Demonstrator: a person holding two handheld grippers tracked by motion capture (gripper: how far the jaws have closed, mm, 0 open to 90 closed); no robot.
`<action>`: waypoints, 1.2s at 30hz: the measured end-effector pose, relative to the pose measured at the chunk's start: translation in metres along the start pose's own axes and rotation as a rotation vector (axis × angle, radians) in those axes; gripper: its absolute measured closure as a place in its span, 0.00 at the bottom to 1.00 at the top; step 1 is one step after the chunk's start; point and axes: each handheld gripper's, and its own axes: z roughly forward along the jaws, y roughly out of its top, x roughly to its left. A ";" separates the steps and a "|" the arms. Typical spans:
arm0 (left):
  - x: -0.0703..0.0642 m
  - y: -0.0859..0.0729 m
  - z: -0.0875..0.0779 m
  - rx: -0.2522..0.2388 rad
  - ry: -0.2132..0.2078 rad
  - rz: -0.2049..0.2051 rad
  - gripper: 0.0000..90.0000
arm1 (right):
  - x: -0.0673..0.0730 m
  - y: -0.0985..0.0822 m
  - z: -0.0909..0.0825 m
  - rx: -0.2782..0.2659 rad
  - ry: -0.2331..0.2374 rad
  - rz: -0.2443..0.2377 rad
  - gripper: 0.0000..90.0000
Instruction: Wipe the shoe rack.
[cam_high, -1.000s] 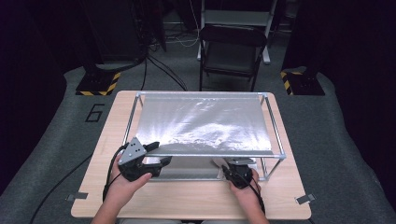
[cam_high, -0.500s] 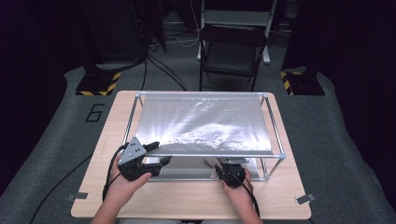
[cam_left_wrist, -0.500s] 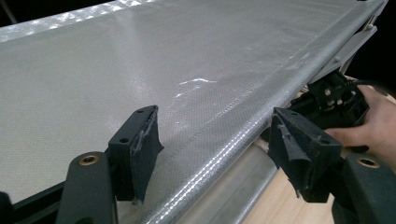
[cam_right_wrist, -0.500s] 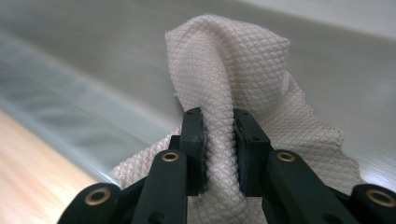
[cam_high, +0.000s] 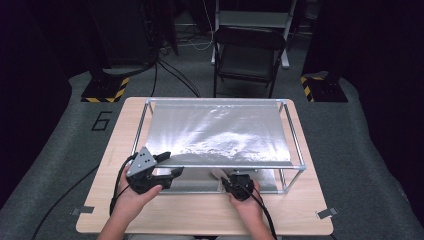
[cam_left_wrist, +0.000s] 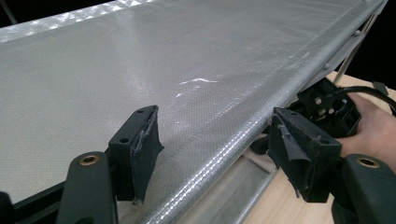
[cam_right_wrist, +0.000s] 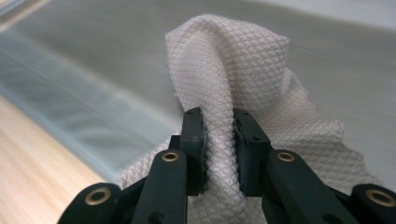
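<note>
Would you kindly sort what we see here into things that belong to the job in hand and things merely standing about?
In the job:
- white cloth, pinched in the right claw
- shiny sheet stretched on the metal frame
- left claw, open astride the sheet's near edge

Standing about:
- folding chair
- striped floor bases
- table, only bearing the frame

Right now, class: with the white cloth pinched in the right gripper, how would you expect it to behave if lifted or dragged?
The white cloth bunches and folds over the right gripper, so it is probably floppy and would drape. Its waffle-like weave looks grippy, unlikely to slip. It appears thin, so likely light.
</note>
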 end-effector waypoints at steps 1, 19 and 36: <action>0.000 0.000 0.000 0.000 -0.002 0.000 0.37 | -0.004 -0.002 -0.005 -0.023 0.016 0.026 0.84; -0.001 0.001 0.001 0.004 0.006 0.002 0.37 | 0.006 0.006 0.007 0.008 -0.004 -0.013 0.85; 0.000 -0.001 0.000 -0.011 0.001 -0.006 0.37 | 0.058 0.019 0.033 -0.058 0.166 -0.005 0.76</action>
